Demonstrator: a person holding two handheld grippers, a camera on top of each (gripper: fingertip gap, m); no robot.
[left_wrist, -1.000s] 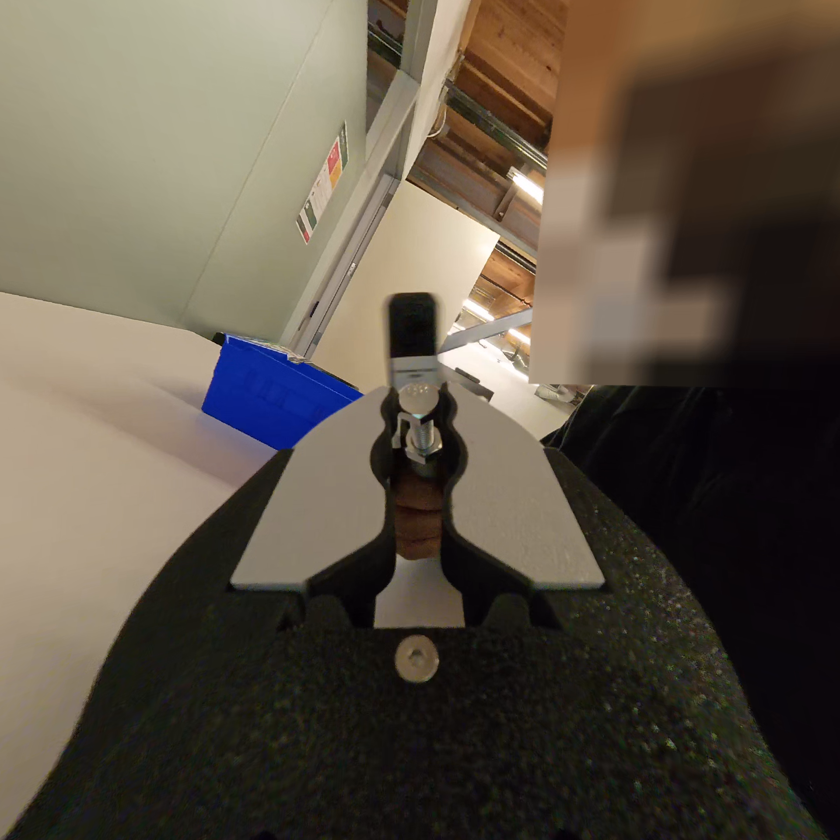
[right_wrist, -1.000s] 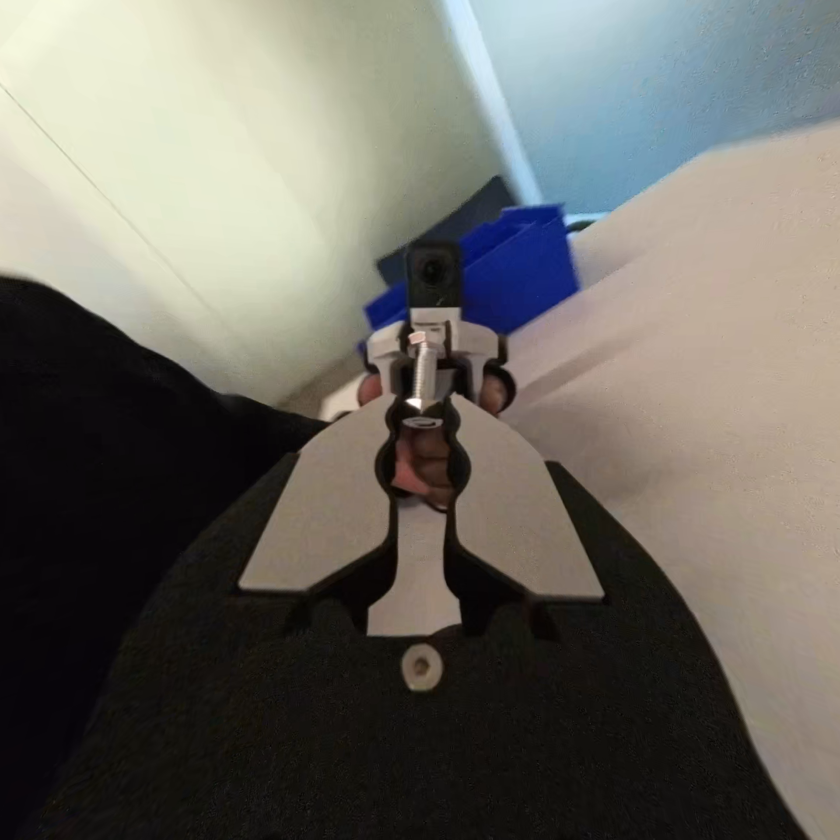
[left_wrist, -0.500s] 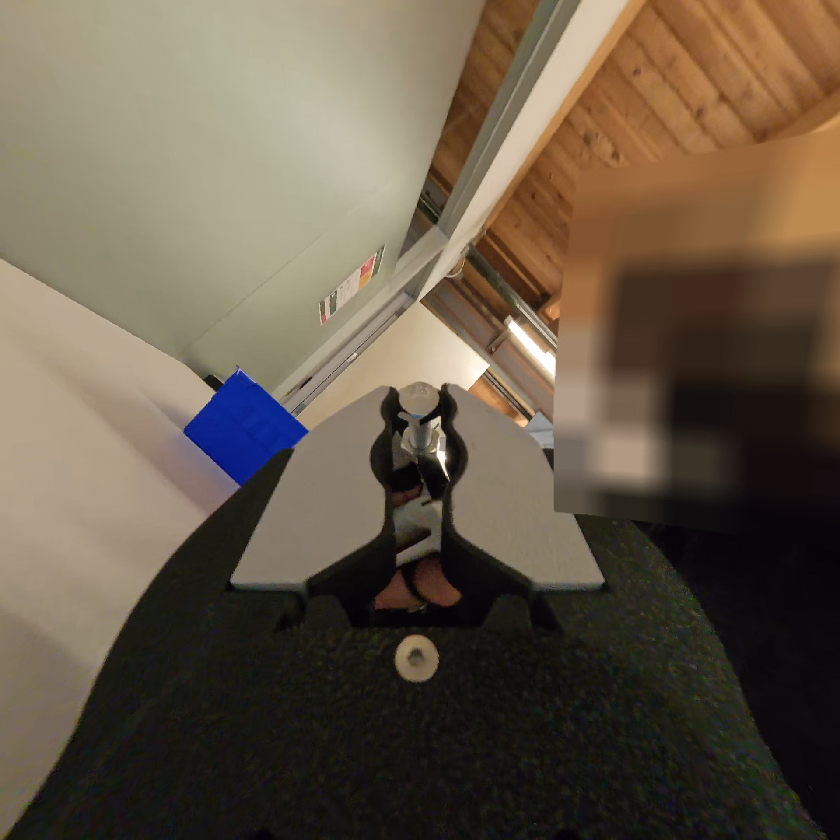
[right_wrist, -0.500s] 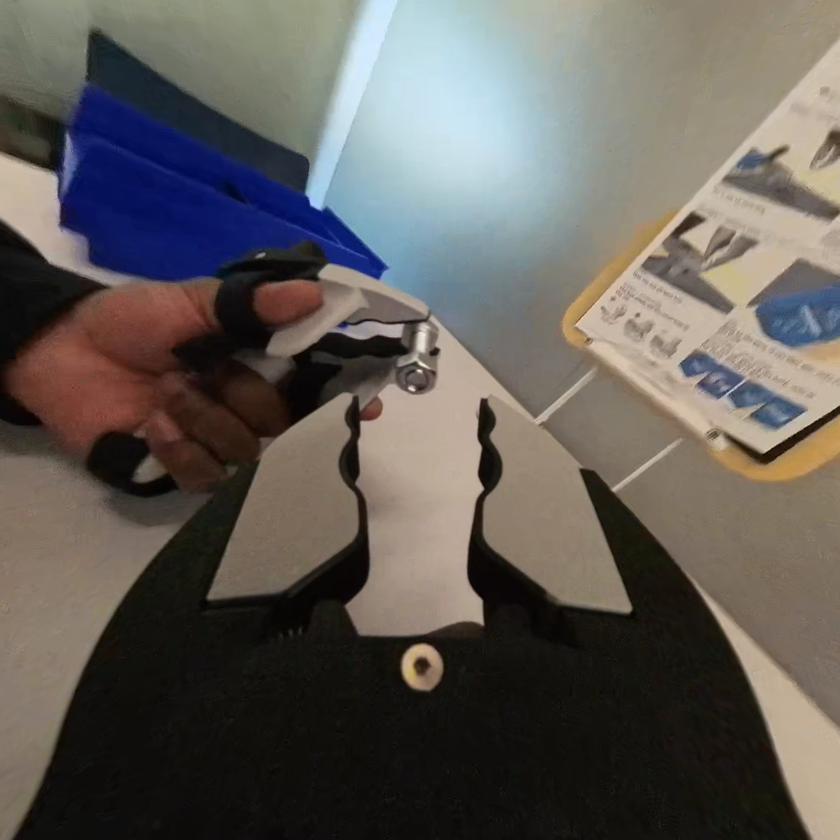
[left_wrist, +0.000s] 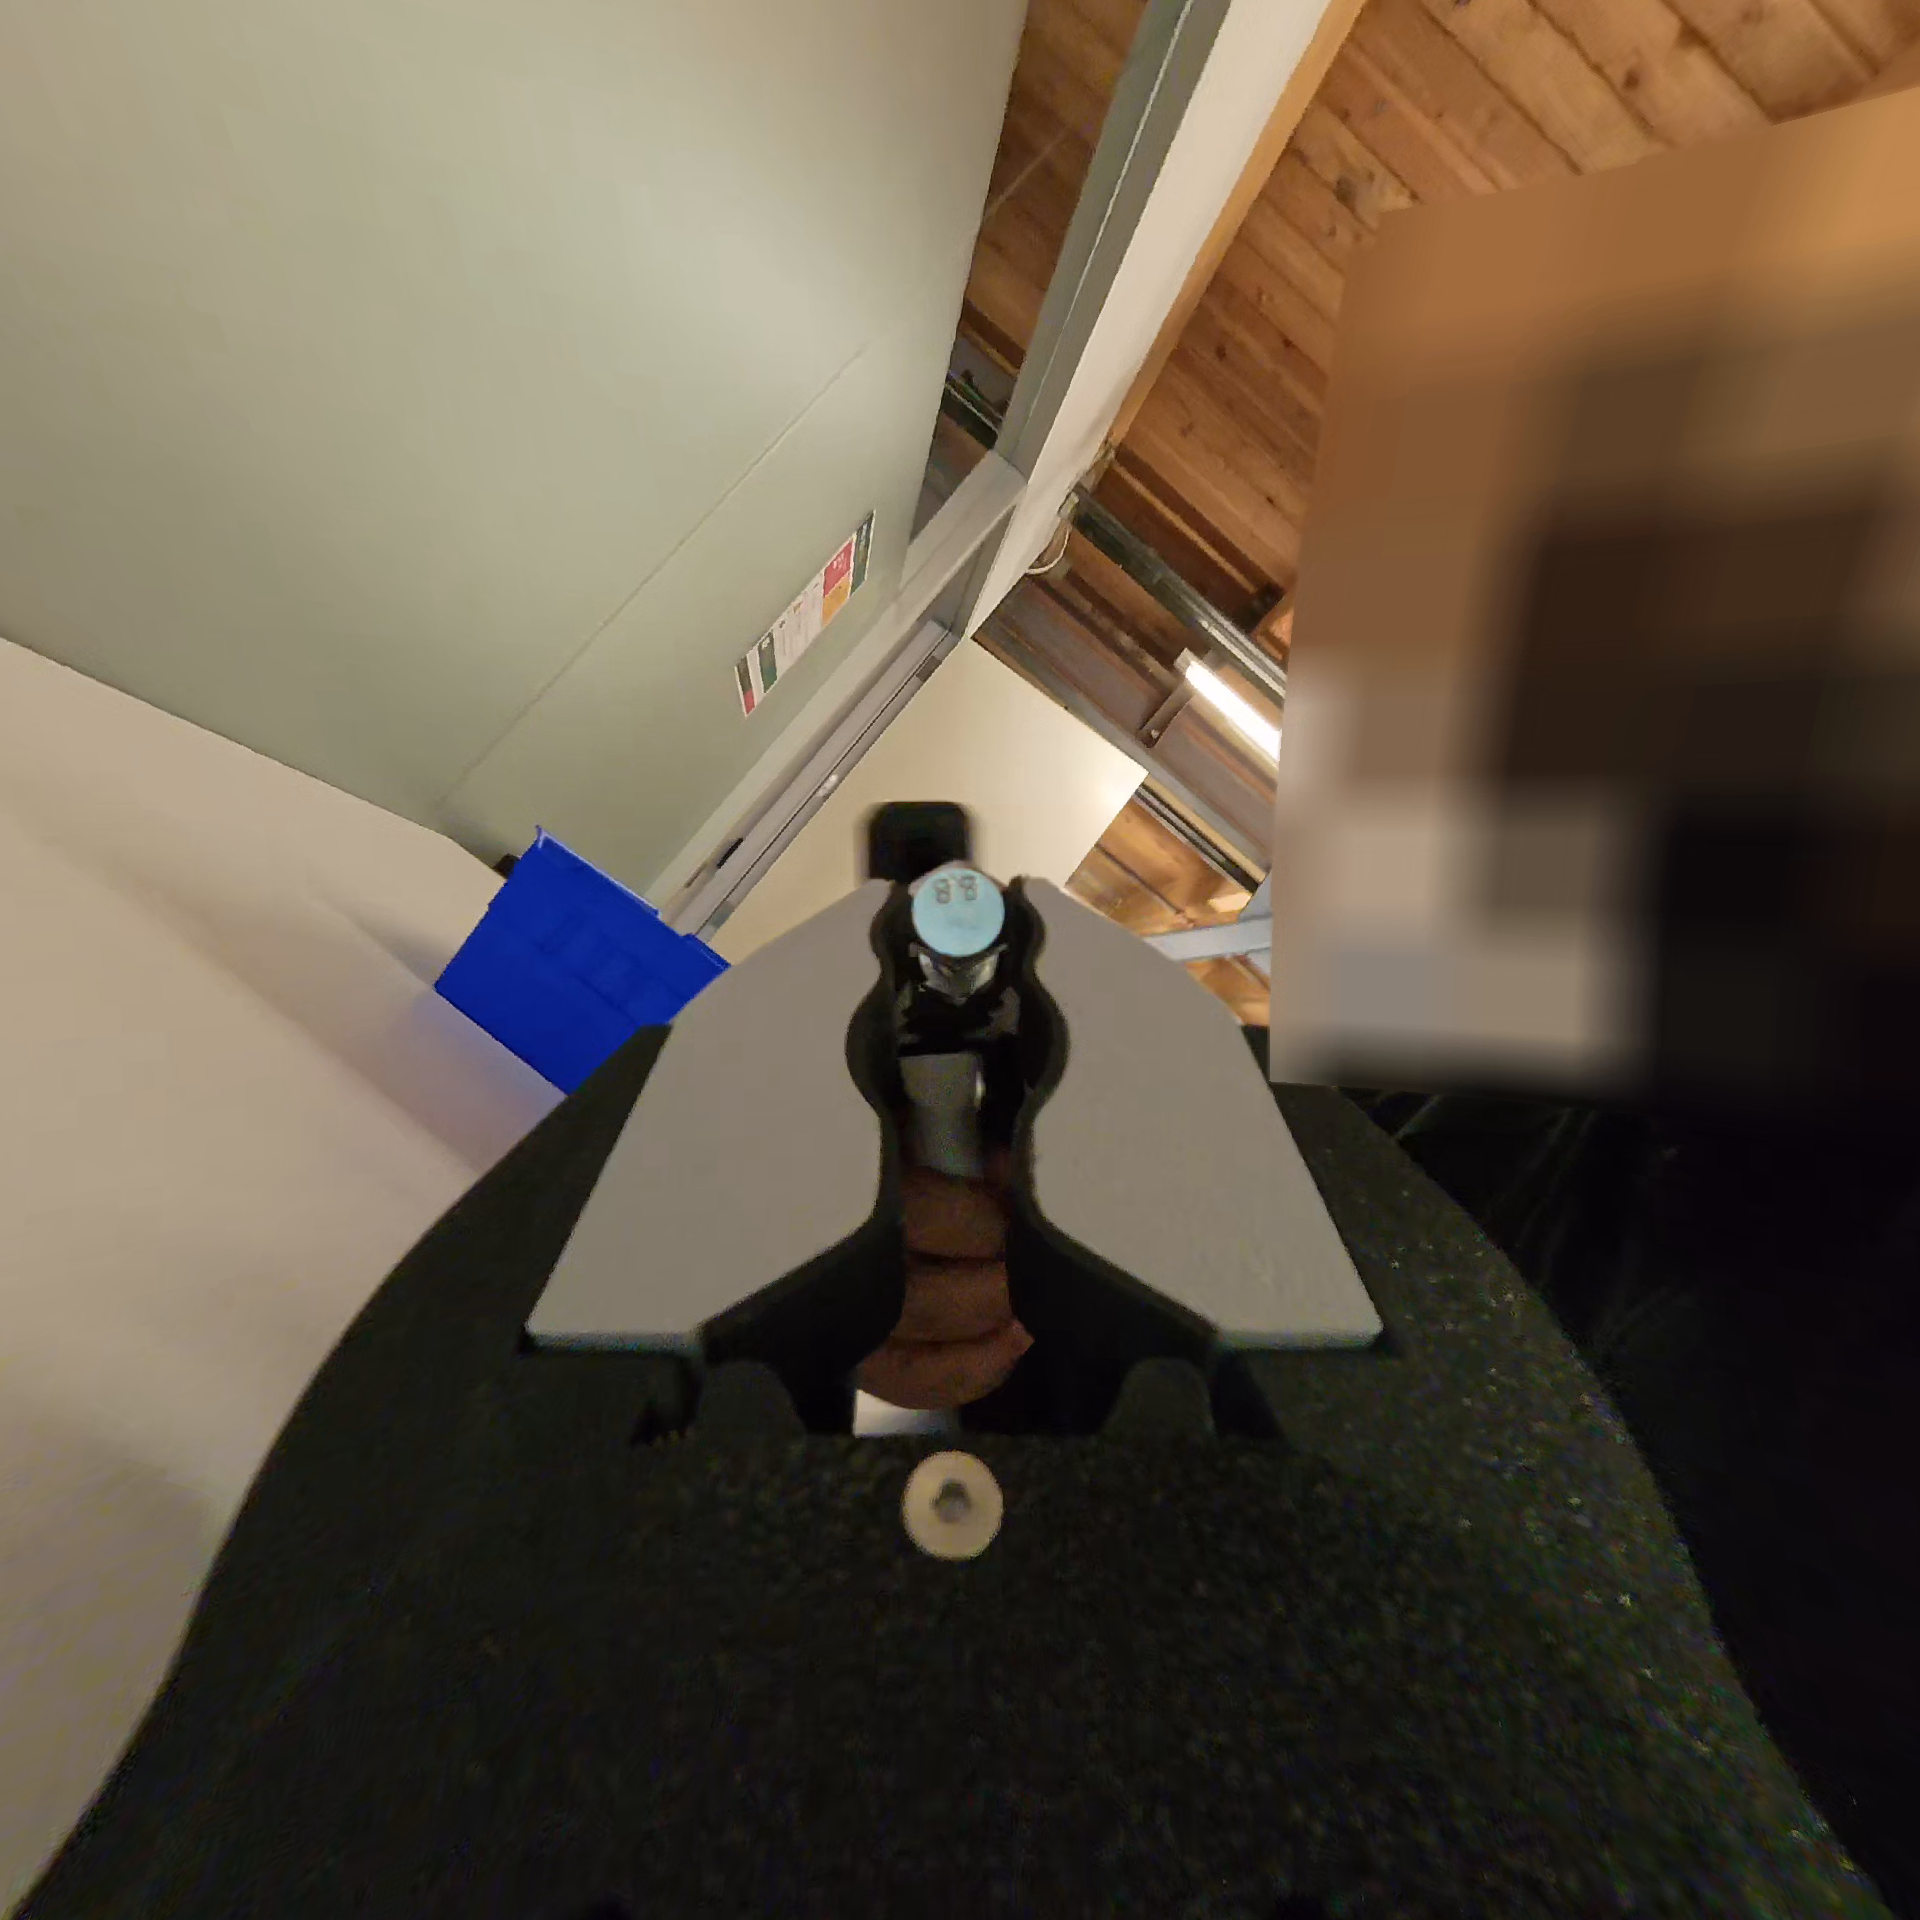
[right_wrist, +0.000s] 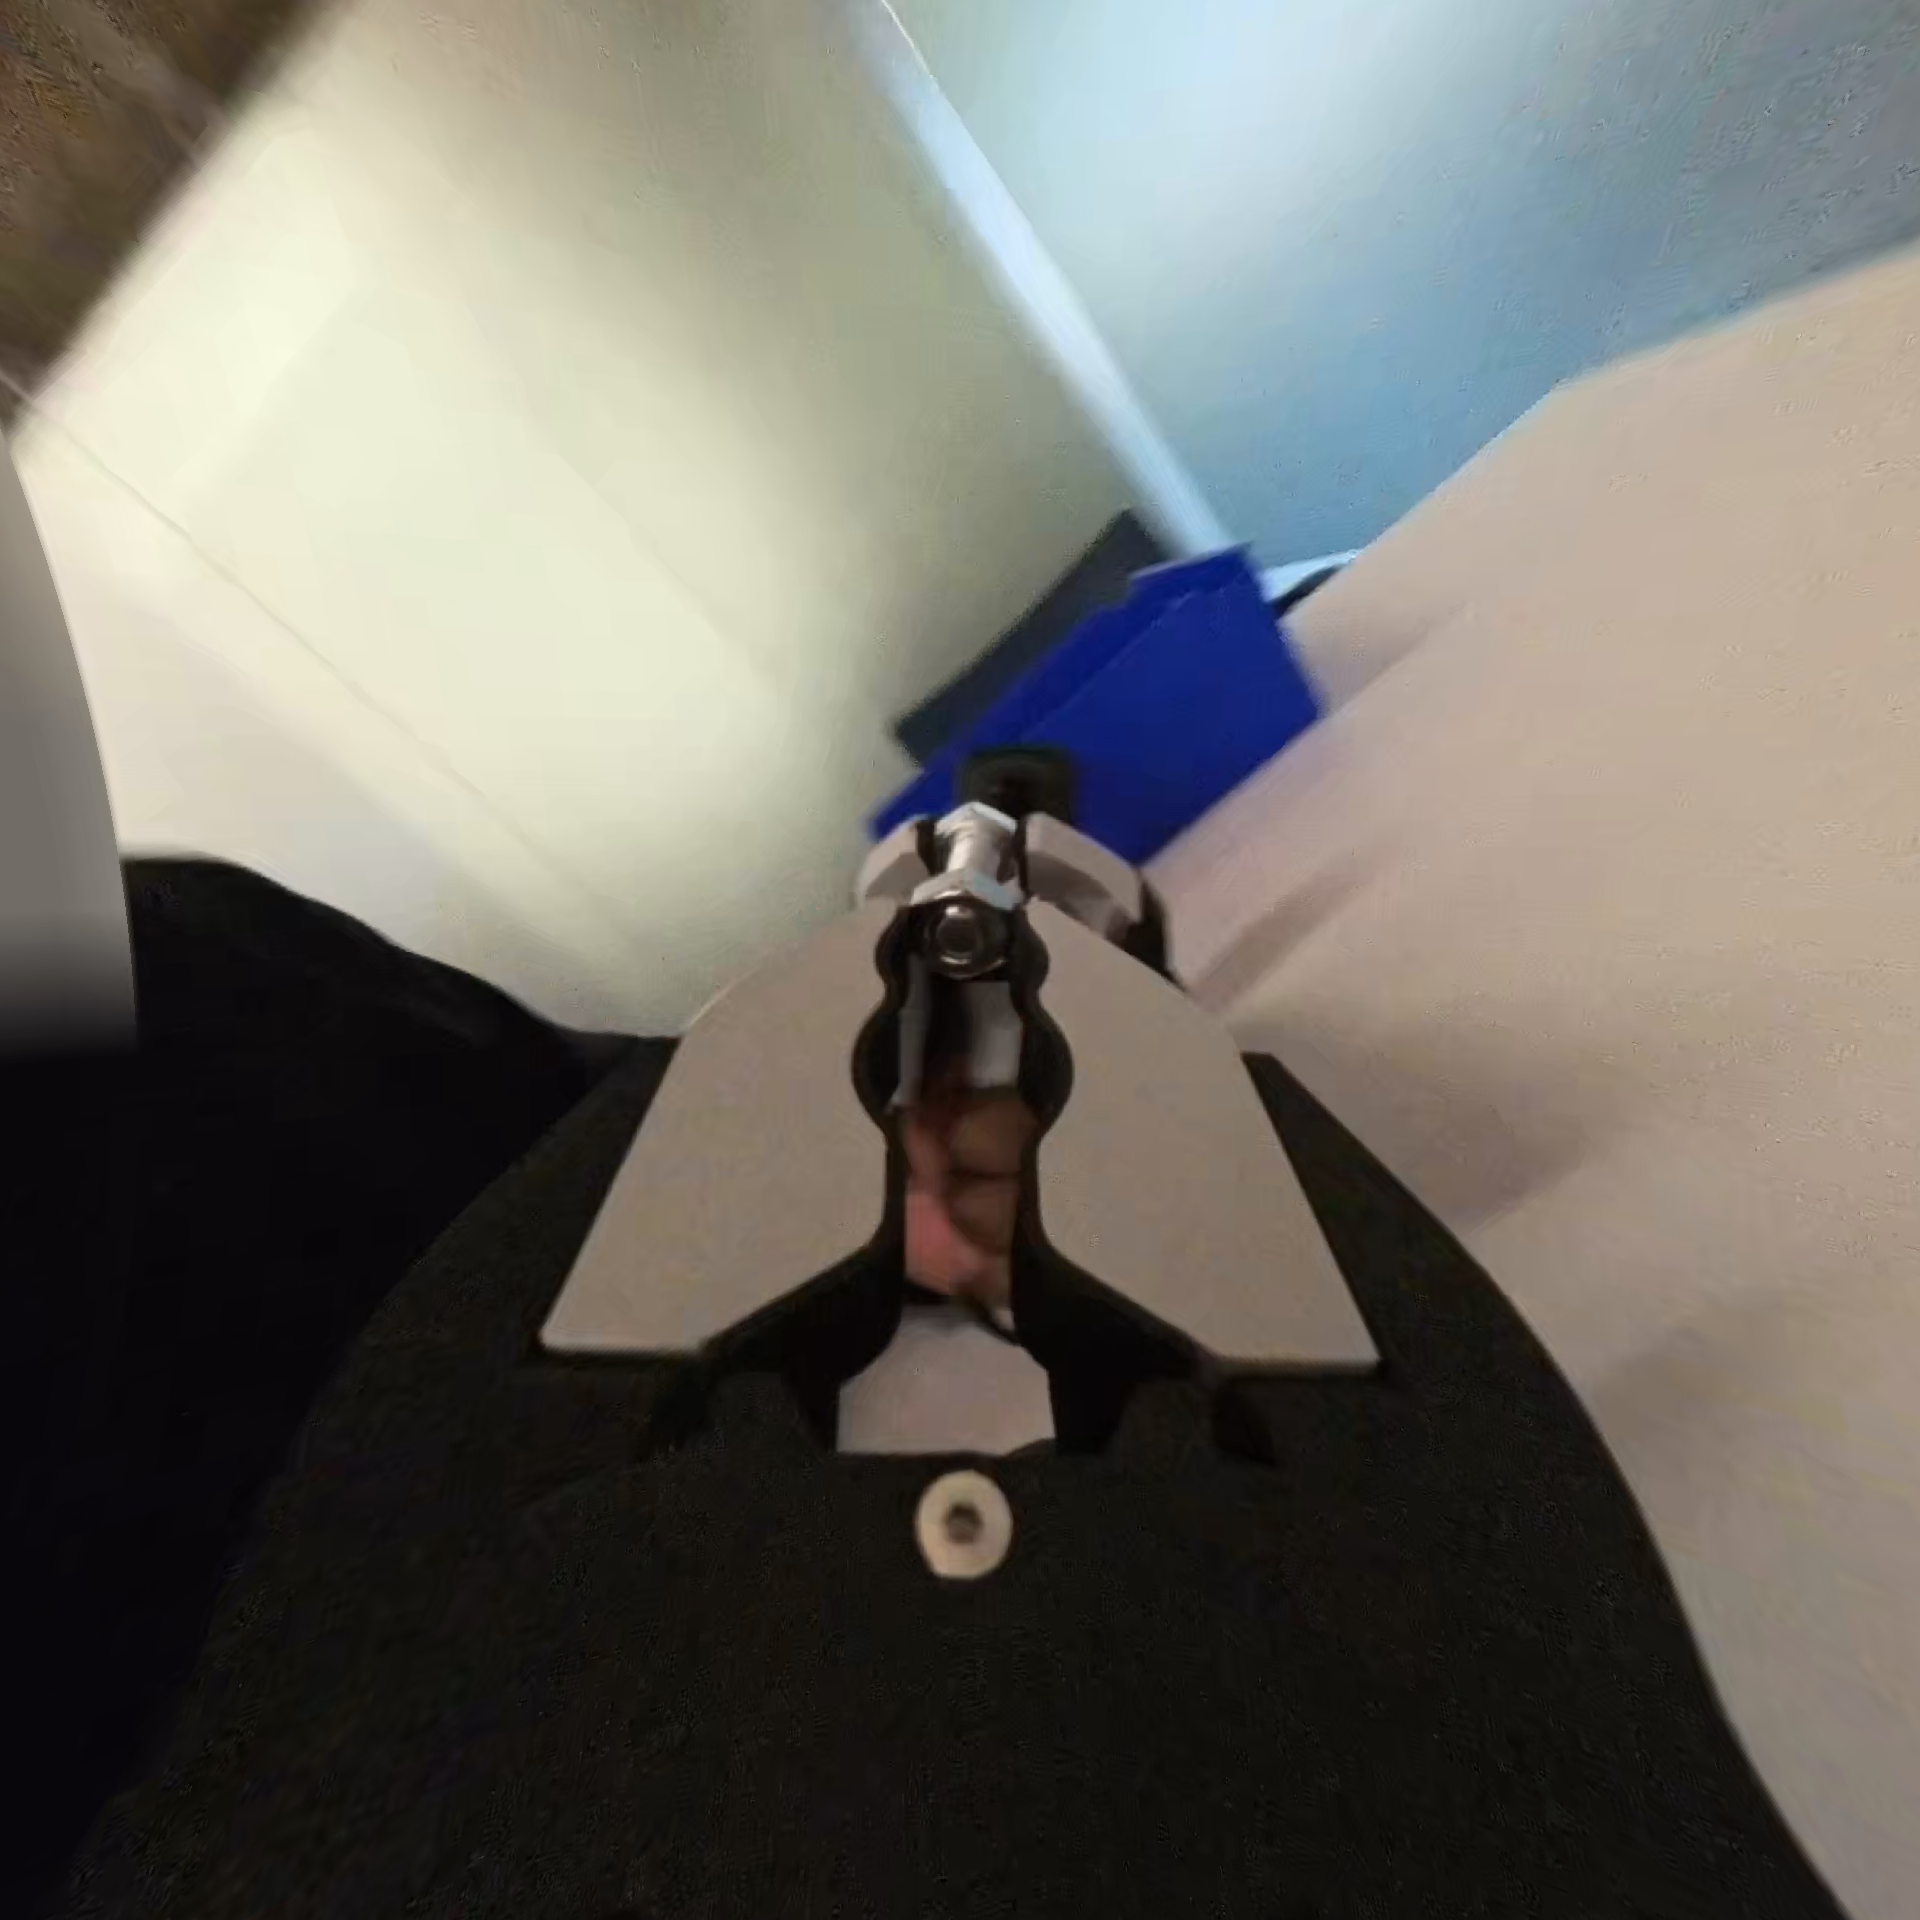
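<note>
My left gripper (left_wrist: 956, 906) is shut on the round head of a silver bolt (left_wrist: 956, 920), which has a stamped marking and faces the camera. In the right wrist view the bolt's shank (right_wrist: 971, 857) runs toward me from the left gripper's grey fingers (right_wrist: 1086, 873). A hex nut (right_wrist: 971, 902) sits on the shank's near end. My right gripper (right_wrist: 966, 920) is shut on that nut, tip to tip with the left gripper. The right gripper's black camera block (left_wrist: 920, 836) shows just behind the bolt head. A hand (left_wrist: 951, 1278) shows through the gap between the left fingers.
A blue plastic bin (left_wrist: 571, 966) stands at the far edge of the white table (left_wrist: 156, 1039); it also shows in the right wrist view (right_wrist: 1174, 707). A person's dark clothing (left_wrist: 1662, 1351) fills the right side. Both grippers are held up above the table.
Half a second ago my right gripper was open and swung away from the bolt. It is back on the bolt's end and shut on the nut. The left gripper kept hold of the bolt.
</note>
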